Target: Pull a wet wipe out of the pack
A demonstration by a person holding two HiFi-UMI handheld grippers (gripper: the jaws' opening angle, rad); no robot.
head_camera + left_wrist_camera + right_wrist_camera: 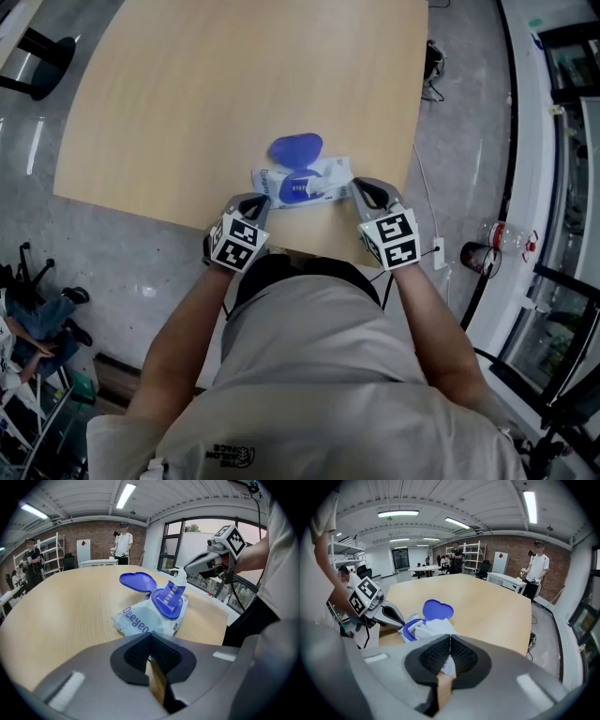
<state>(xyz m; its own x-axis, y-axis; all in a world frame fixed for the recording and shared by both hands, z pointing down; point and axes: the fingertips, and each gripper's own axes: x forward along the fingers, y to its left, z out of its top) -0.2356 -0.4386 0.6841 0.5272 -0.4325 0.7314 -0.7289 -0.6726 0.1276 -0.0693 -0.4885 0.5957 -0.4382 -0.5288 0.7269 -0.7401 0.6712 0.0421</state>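
The pack of wet wipes (pixel 314 180) is laid near the front edge of the bench (pixel 234 84), its long axis running side to side between the two claws. Its blue lid (pixel 297 147) is flipped back to the far side and the opening (pixel 297 188) is exposed at mid-length. The right claw (pixel 358 188) is closed on the pack's right end. The left claw (pixel 259 202) is pressed together with nothing seen between its pads, just beside the left end. The opening is judged about equally near both, though only the left claw is free. Printed film between the right pads is shown only in the right gripper view.
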